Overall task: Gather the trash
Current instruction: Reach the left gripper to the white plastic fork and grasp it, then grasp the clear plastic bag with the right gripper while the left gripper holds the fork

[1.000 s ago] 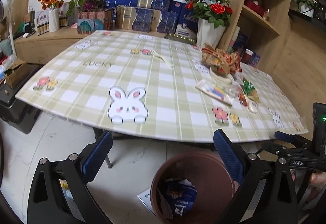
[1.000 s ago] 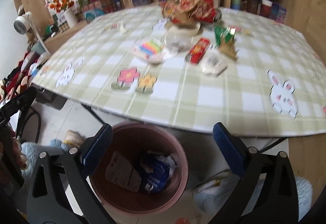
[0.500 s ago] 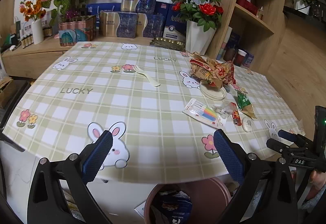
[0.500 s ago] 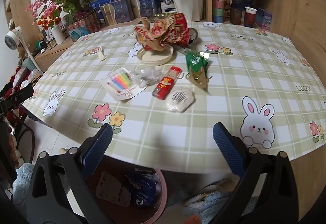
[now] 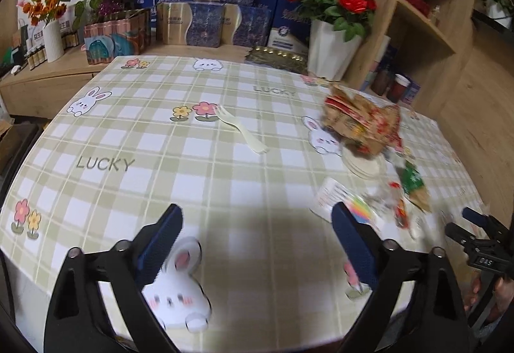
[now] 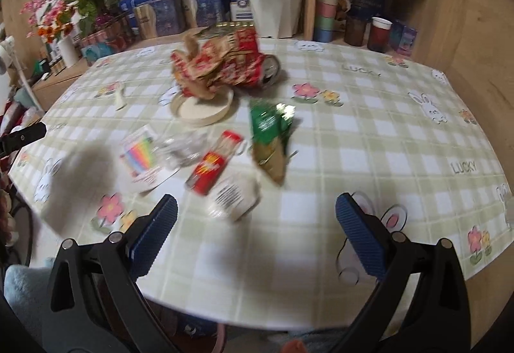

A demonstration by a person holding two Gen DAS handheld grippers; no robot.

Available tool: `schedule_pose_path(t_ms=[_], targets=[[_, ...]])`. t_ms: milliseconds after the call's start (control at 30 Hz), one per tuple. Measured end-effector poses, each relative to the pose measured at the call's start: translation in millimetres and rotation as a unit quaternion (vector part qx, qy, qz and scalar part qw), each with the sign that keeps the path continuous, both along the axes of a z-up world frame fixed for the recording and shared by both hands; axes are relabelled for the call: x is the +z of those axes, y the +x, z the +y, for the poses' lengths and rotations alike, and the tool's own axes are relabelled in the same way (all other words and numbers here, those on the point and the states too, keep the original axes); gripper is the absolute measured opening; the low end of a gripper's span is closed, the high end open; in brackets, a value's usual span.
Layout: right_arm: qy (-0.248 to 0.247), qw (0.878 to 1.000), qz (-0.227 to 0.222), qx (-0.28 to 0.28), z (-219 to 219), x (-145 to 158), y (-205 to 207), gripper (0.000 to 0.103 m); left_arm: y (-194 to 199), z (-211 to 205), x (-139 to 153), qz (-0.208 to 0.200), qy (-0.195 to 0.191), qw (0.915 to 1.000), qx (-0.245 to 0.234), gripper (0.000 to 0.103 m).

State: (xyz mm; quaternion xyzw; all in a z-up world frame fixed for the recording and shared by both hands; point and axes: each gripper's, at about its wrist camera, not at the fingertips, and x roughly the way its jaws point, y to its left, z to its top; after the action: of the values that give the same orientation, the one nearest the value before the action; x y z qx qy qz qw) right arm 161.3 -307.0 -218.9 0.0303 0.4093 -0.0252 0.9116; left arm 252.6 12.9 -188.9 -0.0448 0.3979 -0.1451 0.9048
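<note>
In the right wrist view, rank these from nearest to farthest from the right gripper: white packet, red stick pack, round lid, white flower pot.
From the right gripper, open and empty:
1. White packet, just ahead of the fingertips, left of centre.
2. Red stick pack, just beyond it, further left.
3. Round lid, mid-table, under the crumpled wrapper.
4. White flower pot, past the table's far edge.
</note>
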Motion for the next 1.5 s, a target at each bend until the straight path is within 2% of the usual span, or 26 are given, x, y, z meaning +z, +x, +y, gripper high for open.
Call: schedule_pose_path(t_ms=[267, 400, 567, 767, 833, 933, 967, 1067, 1200, 1267, 1500], targets=[[0.008, 1.000, 0.005, -0.026, -19.6, -7.2, 42.1, 0.097, 92.4, -2.4, -22.7, 0.029, -0.005, 0.9982, 0.053, 0.073], [0.011, 1.000, 0.007, -0.028, -22.3, -11.1, 53.2, 0.097, 134.8, -9.6, -39.2, 0.060, -0.017, 0.9945, 0.084, 0.065], [0.021, 0.999, 0.007, -0.028, -23.9, -14.2, 59.0, 0.097, 162.9, -33.4, -53.7, 0.067, 0.018, 0.9933, 0.093, 0.059], [0.019, 1.000, 0.010, -0.022, -23.8, -18.8, 61.8, 0.097, 182.7, -50.9, -63.0, 0.063, 0.068, 0.9901, 0.105, 0.059], [0.024, 0.999, 0.014, -0.023, -26.4, -22.0, 62.2, 0.097, 185.5, -56.0, -63.7, 0.061, 0.089, 0.9891, 0.099, 0.058], [0.032, 0.999, 0.017, -0.027, -29.8, -25.1, 62.4, 0.097, 185.1, -57.3, -63.5, 0.055, 0.106, 0.9880, 0.098, 0.039], [0.034, 0.999, 0.017, -0.027, -30.2, -25.3, 62.2, 0.097, 184.0, -56.5, -63.0, 0.053, 0.104, 0.9886, 0.095, 0.028], [0.036, 0.999, 0.015, -0.023, -30.4, -25.3, 61.2, 0.097, 178.6, -55.2, -61.9, 0.052, 0.096, 0.9908, 0.080, 0.020], [0.041, 0.999, 0.008, -0.015, -29.3, -22.0, 59.8, 0.096, 162.9, -51.4, -59.7, 0.057, 0.059, 0.9951, 0.054, 0.017], [0.044, 0.999, 0.004, -0.007, -26.6, -19.6, 58.6, 0.088, 152.0, -51.0, -58.4, 0.054, 0.051, 0.9964, 0.042, 0.017], [0.055, 0.998, 0.005, 0.038, -3.6, -11.5, 61.4, 0.079, 106.0, -43.7, -43.2, 0.045, 0.017, 0.9988, -0.007, 0.017]])
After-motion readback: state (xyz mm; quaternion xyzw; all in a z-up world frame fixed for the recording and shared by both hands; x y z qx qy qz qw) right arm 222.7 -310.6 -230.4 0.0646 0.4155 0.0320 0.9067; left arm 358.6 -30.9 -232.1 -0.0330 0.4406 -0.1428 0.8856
